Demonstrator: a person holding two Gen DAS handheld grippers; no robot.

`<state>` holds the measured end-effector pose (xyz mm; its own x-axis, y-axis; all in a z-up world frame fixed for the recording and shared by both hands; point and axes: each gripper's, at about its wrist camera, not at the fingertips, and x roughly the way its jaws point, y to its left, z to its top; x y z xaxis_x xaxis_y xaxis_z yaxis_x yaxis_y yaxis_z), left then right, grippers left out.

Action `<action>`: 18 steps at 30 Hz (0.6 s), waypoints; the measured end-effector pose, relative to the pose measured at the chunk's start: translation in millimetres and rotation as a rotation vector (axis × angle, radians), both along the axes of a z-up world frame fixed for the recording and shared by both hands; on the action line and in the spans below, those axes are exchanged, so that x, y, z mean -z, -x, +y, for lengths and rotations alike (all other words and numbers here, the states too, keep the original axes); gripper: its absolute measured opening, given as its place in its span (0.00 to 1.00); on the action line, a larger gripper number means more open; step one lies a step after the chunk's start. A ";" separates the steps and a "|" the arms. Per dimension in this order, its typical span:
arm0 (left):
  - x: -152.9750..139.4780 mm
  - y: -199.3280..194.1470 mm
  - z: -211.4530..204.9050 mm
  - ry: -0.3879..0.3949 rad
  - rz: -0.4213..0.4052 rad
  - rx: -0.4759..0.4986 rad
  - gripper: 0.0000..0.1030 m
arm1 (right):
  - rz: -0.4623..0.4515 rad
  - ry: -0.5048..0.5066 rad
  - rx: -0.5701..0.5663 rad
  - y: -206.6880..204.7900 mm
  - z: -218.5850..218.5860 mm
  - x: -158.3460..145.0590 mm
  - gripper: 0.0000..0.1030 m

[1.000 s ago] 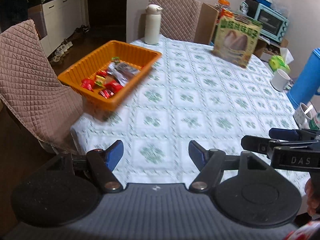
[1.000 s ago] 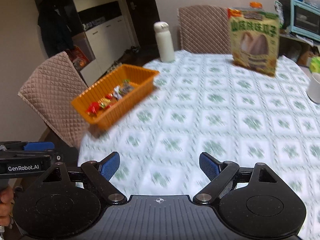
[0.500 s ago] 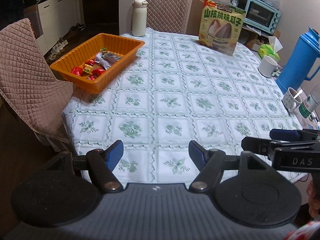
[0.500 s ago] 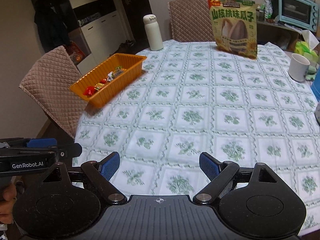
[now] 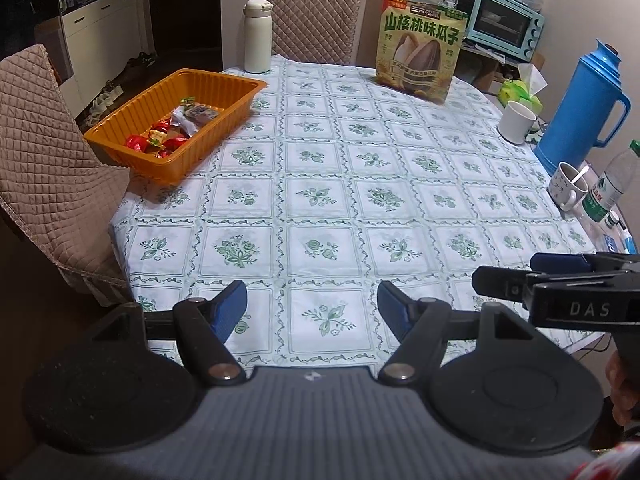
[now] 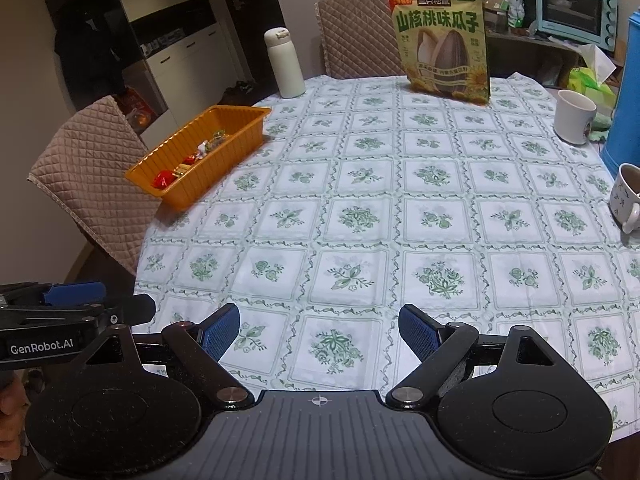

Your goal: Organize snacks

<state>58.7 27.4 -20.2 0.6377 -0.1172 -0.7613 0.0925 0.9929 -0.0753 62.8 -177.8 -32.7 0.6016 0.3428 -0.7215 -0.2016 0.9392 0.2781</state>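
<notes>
An orange tray (image 5: 224, 88) (image 6: 224, 152) sits at the table's left edge and holds several small wrapped snacks (image 5: 168, 136) (image 6: 188, 164), red, white and green. A large green bag of sunflower seeds (image 5: 420, 60) (image 6: 444, 48) stands upright at the far side. My left gripper (image 5: 312, 310) is open and empty above the near table edge. My right gripper (image 6: 320, 330) is open and empty beside it; its side also shows in the left wrist view (image 5: 560, 292).
A white flask (image 5: 258, 36) stands far left. A white mug (image 5: 516, 122), blue thermos (image 5: 584, 104), patterned cup (image 5: 568, 188) and water bottle (image 5: 608, 188) line the right edge. Quilted chairs (image 5: 40, 152) stand at left and back.
Both grippers have pulled back and risen from the tray, so more of the table shows. The tray now lies farther off at the left. Both stay open.
</notes>
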 end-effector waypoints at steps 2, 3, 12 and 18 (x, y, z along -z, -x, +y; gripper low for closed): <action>-0.7 0.1 -0.7 0.000 -0.002 0.002 0.69 | 0.000 -0.001 0.002 0.6 -1.4 -0.3 0.84; -0.9 0.2 -1.0 -0.001 -0.003 0.003 0.69 | -0.001 -0.002 0.002 0.9 -1.7 -0.4 0.84; -1.3 0.4 -2.5 -0.002 -0.007 0.006 0.69 | -0.003 -0.002 0.002 1.7 -2.5 -0.6 0.84; -1.3 0.3 -2.9 -0.002 -0.006 0.007 0.69 | -0.004 -0.003 -0.002 1.7 -1.8 -1.9 0.84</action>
